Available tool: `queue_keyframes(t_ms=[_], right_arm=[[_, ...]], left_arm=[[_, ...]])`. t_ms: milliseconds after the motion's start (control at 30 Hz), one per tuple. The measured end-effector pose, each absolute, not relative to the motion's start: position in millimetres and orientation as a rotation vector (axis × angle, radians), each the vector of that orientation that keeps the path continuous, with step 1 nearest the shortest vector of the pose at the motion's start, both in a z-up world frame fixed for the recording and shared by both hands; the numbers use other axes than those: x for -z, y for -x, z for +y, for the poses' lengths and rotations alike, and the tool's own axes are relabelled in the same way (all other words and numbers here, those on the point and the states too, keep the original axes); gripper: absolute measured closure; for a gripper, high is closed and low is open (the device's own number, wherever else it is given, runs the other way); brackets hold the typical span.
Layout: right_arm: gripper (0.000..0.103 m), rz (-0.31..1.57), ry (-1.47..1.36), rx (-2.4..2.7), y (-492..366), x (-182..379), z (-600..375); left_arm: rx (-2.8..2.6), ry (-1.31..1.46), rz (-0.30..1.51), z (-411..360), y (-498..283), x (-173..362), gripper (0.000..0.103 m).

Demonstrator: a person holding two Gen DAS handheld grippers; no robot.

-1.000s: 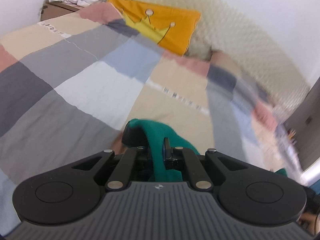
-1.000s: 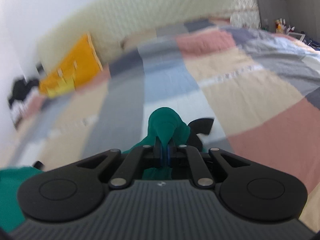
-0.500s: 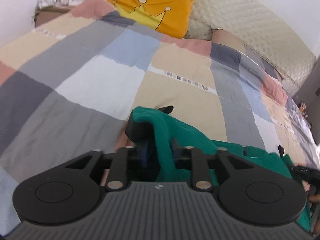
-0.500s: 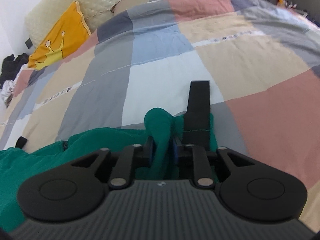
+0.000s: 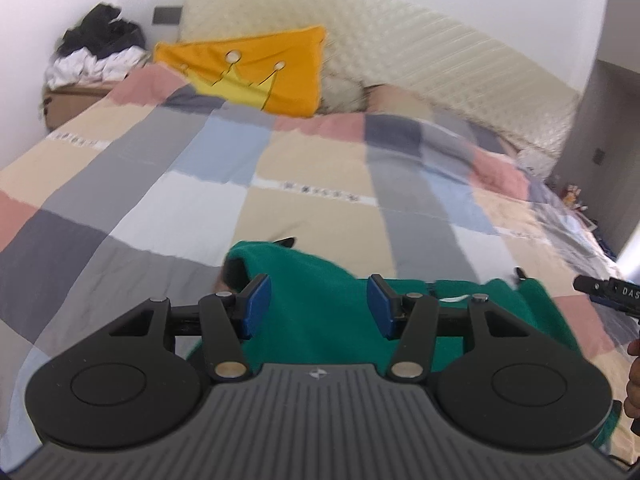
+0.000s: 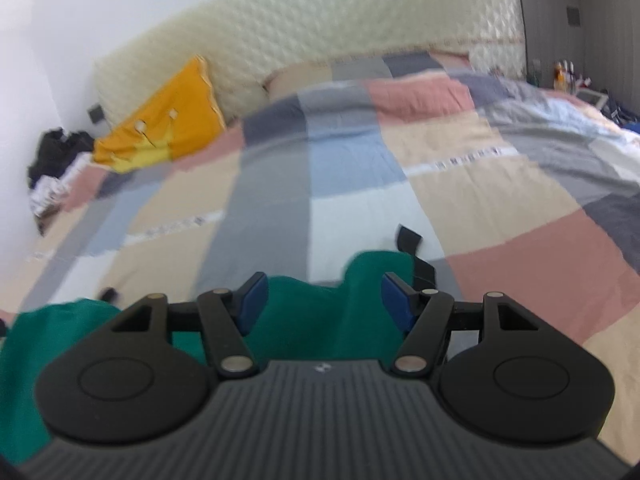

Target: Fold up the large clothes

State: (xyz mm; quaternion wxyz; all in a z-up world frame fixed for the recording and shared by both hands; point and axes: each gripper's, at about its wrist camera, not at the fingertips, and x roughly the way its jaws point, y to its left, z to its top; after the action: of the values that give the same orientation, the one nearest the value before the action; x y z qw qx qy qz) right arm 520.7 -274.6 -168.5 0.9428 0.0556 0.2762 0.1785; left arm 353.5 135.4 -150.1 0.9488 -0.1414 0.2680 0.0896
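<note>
A green garment (image 5: 320,304) lies on the checked bedspread (image 5: 208,184) right in front of both grippers. My left gripper (image 5: 318,306) is open, its blue pads (image 5: 256,304) apart on either side of a raised fold of the cloth. My right gripper (image 6: 326,306) is open too, over the garment's other end (image 6: 360,300), where a black strap (image 6: 410,240) sticks out. The garment's near part is hidden under the gripper bodies. The other gripper's tip (image 5: 608,290) shows at the right edge of the left wrist view.
A yellow crown pillow (image 5: 256,72) leans on the cream padded headboard (image 5: 400,48). A pile of black and white clothes (image 5: 96,52) sits on a box at the far left. Small items (image 6: 568,76) stand beyond the bed's right side.
Both grippers were shut on the green garment and have opened, letting it go onto the bed. Both views have tilted up and pulled back a little.
</note>
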Motion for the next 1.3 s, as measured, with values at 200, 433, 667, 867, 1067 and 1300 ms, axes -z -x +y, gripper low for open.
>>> queue_keyframes(t_ms=[200, 433, 667, 867, 1067, 1300], right_arm=[[0.038, 0.495, -0.12, -0.417, -463, 151, -273], [0.038, 0.471, -0.113, -0.491, -400, 149, -274], [0.038, 0.455, -0.122, -0.526, -352, 148, -279], [0.038, 0.465, -0.14, -0.53, -318, 153, -289], [0.038, 0.502, -0.184, -0.514, -303, 163, -294], [0.038, 0.646, -0.317, -0.521, -318, 184, -297]], left_arm=[[-0.141, 0.311, 0.52, 102, -319, 145, 0.044], [-0.113, 0.231, 0.48, 61, -277, 132, 0.044], [-0.075, 0.191, 0.461, 34, -231, 125, 0.044], [-0.067, 0.2, 0.48, 24, -195, 135, 0.044], [-0.064, 0.199, 0.529, 11, -187, 150, 0.043], [-0.034, 0.255, 0.589, 18, -201, 169, 0.022]])
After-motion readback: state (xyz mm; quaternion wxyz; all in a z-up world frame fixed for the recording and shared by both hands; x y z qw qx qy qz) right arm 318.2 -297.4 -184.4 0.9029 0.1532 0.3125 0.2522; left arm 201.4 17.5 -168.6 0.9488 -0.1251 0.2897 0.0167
